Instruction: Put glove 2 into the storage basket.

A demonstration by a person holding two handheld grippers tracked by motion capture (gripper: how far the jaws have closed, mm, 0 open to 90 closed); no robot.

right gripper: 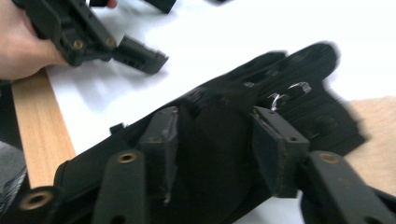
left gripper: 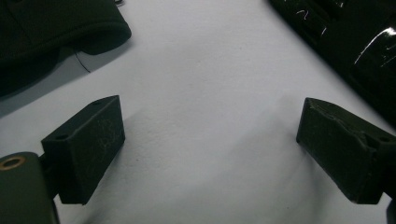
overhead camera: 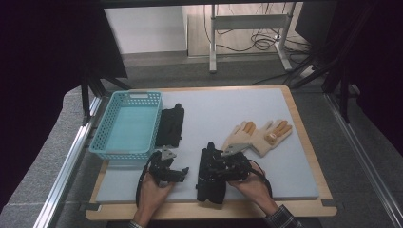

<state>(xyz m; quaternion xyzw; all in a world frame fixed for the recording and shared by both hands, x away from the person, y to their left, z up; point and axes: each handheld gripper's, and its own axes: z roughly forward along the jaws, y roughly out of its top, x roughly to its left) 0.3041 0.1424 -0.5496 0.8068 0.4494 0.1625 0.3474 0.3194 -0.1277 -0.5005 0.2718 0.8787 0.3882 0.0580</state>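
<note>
1. Turquoise plastic basket (overhead camera: 127,124) sits at the far left of the grey surface (overhead camera: 209,109), looks empty, with a black glove (overhead camera: 170,125) lying flat just beside its right wall.

2. Left claw (overhead camera: 177,174) hovers low near the front edge, jaws wide apart with nothing between them. In the left gripper view it's just bare grey mat between the pads (left gripper: 88,147), with dark fabric off in the upper-left corner.

3. Next over, a second black glove (overhead camera: 210,178) lies near the front edge, cuff toward the person. Right claw (overhead camera: 219,167) is on top of it. In the right gripper view the jaws straddle a fold of the black fabric (right gripper: 219,154) and seem to be pinching it, though the frame is blurry, so I'd call it clamped but not sworn to.

4. Handling guess: the glove is soft, light and floppy, with a bit of metal hardware (right gripper: 285,95) near the middle. It'll droop wherever it's grabbed, so pinching a bunched fold of the cuff or palm seems safer than a fingertip.

5. Far right: a tan pair of gloves (overhead camera: 260,135) with orange fingertips, lying flat, touching each other, untouched by either claw.
</note>
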